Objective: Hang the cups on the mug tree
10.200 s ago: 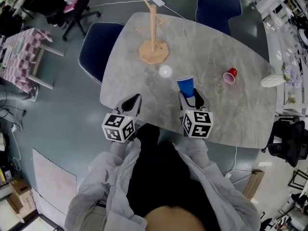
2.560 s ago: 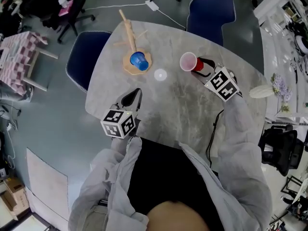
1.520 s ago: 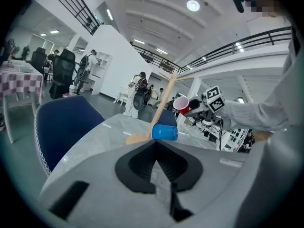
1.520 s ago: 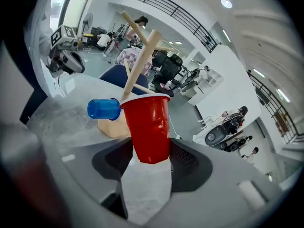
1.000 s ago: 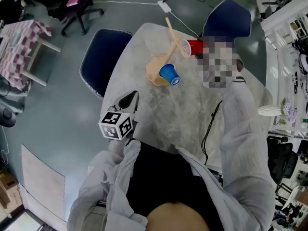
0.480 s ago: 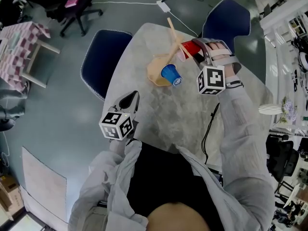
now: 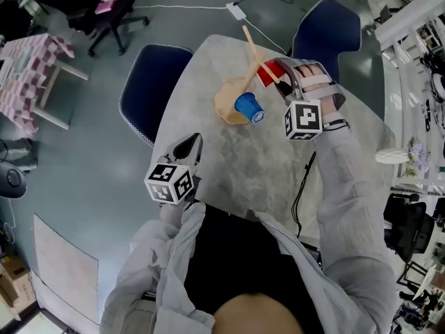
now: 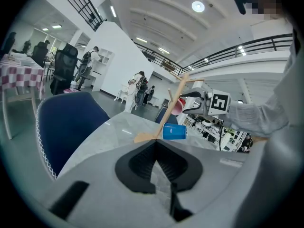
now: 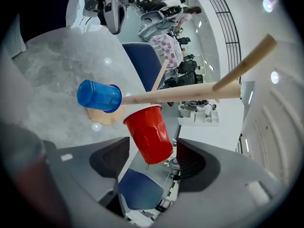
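A grey marbled table stands on a dull grey-green floor. One dark blue chair is tucked at the table's left edge, another at its far edge. A white cable with a power strip lies on the floor beyond the far edge. Well off to the left stand a checked-cloth table and a black office chair. Round ceiling lights shine over white walls and a railed balcony.
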`<state>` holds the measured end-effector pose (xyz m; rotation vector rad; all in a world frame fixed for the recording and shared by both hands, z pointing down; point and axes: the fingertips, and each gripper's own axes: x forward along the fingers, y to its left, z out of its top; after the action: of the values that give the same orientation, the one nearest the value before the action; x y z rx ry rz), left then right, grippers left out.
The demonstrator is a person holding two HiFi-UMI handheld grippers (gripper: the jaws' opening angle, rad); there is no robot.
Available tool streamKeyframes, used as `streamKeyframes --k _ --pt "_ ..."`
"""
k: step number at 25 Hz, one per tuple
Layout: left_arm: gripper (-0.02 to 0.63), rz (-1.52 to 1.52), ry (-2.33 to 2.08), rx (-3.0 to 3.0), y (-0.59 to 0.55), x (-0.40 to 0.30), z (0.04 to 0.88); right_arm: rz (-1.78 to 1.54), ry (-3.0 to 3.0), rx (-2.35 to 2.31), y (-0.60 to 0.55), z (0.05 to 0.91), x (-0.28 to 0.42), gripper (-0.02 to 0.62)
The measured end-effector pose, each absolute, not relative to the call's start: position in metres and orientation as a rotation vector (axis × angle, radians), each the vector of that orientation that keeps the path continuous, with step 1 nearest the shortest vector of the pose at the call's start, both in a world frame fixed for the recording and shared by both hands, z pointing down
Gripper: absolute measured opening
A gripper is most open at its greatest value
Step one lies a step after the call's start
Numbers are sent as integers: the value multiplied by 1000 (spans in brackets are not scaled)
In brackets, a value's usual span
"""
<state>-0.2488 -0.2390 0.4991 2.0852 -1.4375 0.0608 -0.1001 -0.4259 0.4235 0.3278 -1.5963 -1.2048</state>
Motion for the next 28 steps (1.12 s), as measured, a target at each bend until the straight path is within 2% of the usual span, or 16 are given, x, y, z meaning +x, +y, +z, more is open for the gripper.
streamKeyframes --k 5,7,12,21,28 --pt "-3 57 -1436 2093 -234 -250 497 -1179 -1647 351 -419 421 -101 432" --pt "-2 58 -1432 2099 -231 -250 495 -1168 -1664 366 -416 420 -99 464" --pt "-2 66 -1409 2129 -224 -249 492 -1130 -1670 402 -405 418 -90 488" --pt "-3 103 -1323 2207 -213 -236 485 -940 -1782 588 -365 404 -61 488" --pt "-2 157 -1199 2301 -210 -199 481 -743 -1924 718 -312 402 -19 491"
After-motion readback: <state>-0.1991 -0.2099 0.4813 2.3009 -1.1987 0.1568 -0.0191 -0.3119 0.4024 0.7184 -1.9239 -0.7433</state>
